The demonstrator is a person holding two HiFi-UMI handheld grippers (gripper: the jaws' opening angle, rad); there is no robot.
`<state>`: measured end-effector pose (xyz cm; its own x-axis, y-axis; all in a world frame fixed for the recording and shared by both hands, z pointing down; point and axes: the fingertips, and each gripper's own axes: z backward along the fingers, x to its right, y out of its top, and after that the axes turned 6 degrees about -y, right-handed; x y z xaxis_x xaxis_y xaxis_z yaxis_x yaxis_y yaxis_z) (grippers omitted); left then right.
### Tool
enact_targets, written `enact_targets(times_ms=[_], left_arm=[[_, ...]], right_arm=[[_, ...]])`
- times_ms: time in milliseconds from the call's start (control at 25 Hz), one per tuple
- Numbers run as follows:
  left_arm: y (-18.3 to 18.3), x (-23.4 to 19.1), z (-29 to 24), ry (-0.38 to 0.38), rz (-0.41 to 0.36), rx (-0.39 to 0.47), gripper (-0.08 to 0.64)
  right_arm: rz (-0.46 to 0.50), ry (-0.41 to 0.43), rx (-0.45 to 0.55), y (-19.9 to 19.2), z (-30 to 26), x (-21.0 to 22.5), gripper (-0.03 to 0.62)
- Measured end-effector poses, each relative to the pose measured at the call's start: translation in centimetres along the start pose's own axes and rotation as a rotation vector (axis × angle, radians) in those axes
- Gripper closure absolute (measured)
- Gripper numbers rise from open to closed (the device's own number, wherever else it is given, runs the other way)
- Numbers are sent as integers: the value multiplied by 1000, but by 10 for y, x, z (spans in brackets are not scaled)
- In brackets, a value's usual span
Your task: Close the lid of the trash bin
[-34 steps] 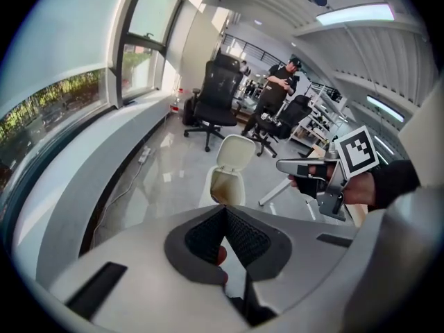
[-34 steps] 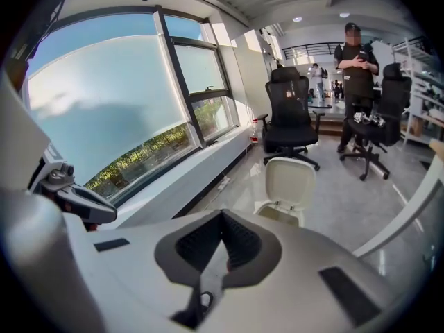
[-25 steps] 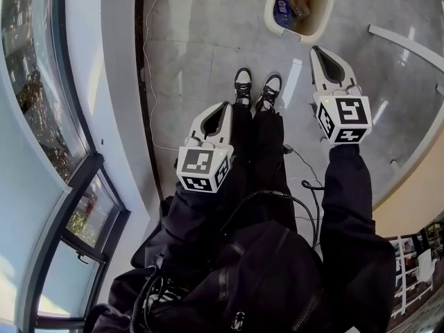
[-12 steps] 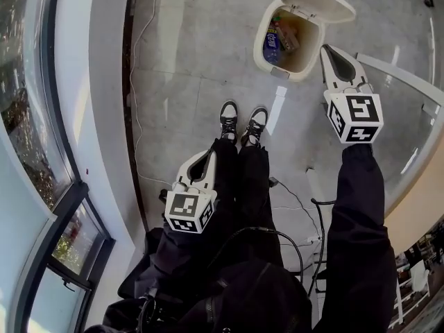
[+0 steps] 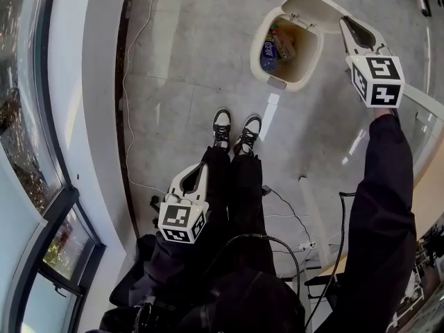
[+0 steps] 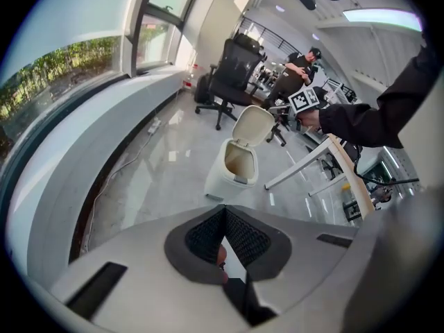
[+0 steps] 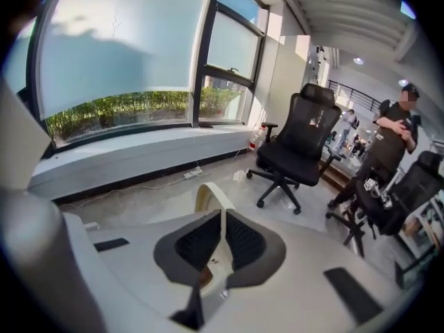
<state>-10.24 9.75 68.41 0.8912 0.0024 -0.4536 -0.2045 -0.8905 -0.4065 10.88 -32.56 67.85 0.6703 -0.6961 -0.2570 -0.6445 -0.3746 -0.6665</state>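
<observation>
A cream trash bin (image 5: 279,73) stands on the grey floor ahead of my shoes, its hinged lid (image 5: 312,5) raised and rubbish showing inside. In the head view my right gripper (image 5: 345,21) is stretched out to the lid's right edge, jaws shut and holding nothing. The right gripper view shows the lid's curved rim (image 7: 206,195) just past the shut tips (image 7: 222,214); whether they touch I cannot tell. My left gripper (image 5: 202,166) hangs low by my left leg, shut and empty, far from the bin (image 6: 232,168).
Black office chairs (image 7: 302,141) stand beyond the bin, with a person (image 7: 392,134) standing behind them. A white table frame (image 5: 423,99) runs along the right. Cables (image 5: 139,82) trail on the floor by the window ledge at the left.
My right gripper has swung out and away from me to the bin's raised lid. The left gripper has sunk lower beside my leg. The bin now shows whole.
</observation>
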Motion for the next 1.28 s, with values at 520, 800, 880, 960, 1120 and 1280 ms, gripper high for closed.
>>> enact_targets(times_ms=[520, 800, 880, 960, 1120, 1280], left_arm=[[-10, -6, -3, 7, 26, -8, 558], [-9, -4, -4, 8, 29, -1, 558], [-10, -3, -5, 7, 28, 0, 558], [-10, -2, -5, 6, 27, -2, 558], [-14, -1, -5, 3, 17, -9, 558], [-18, -3, -4, 8, 10, -18, 558]], right_arm=[[396, 113, -185, -15, -36, 3, 477], [462, 143, -187, -27, -17, -22, 469], [471, 171, -185, -36, -6, -40, 469], [479, 193, -176, -47, 4, -61, 469], [450, 274, -190, -78, 20, -110, 469], [444, 348, -227, -112, 25, -151, 451]])
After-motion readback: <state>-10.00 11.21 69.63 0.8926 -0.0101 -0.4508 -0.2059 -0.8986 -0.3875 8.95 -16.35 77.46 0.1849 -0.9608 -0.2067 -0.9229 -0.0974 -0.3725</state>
